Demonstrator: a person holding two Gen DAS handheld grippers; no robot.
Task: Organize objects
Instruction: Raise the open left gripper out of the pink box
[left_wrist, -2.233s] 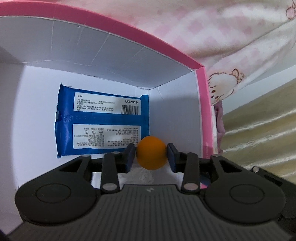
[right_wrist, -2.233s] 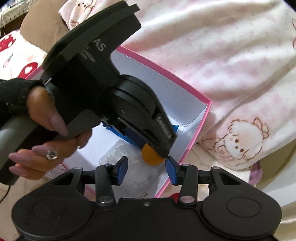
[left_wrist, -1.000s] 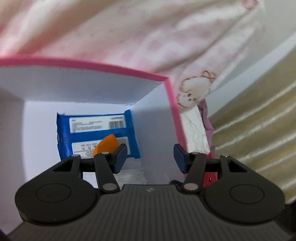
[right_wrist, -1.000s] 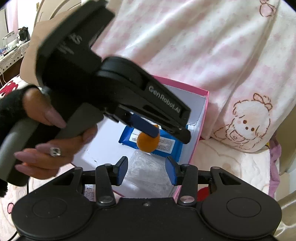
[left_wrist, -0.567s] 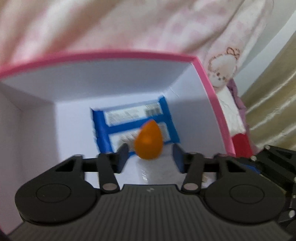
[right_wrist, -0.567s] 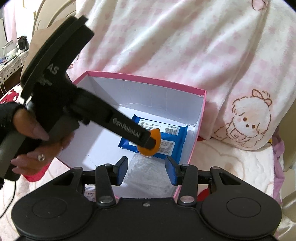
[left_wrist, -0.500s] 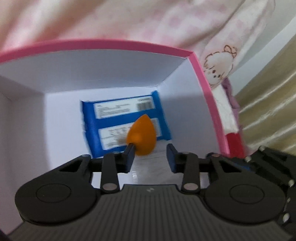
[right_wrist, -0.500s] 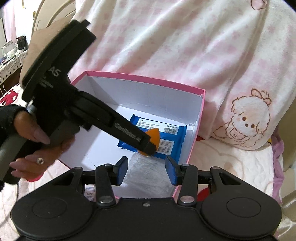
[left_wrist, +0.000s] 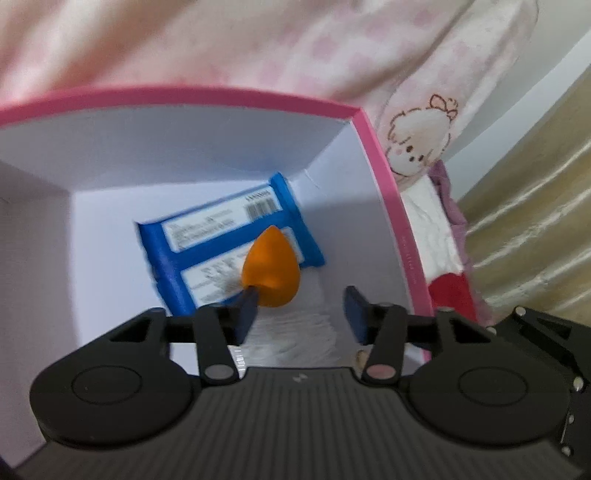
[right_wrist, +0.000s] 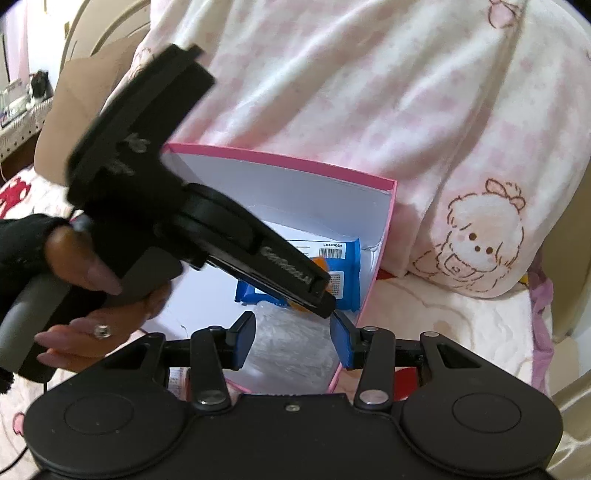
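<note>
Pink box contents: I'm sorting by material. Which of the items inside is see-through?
The clear plastic bag nearest the box's front wall; the blue wipes packet and orange sponge are opaque.

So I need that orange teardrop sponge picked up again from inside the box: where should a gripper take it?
Grip the orange sponge across its round, fat lower half, coming down from above through the pink box's open top. The pointed tip would likely slip out. It lies on the blue packet, against one finger of the open left gripper.
</note>
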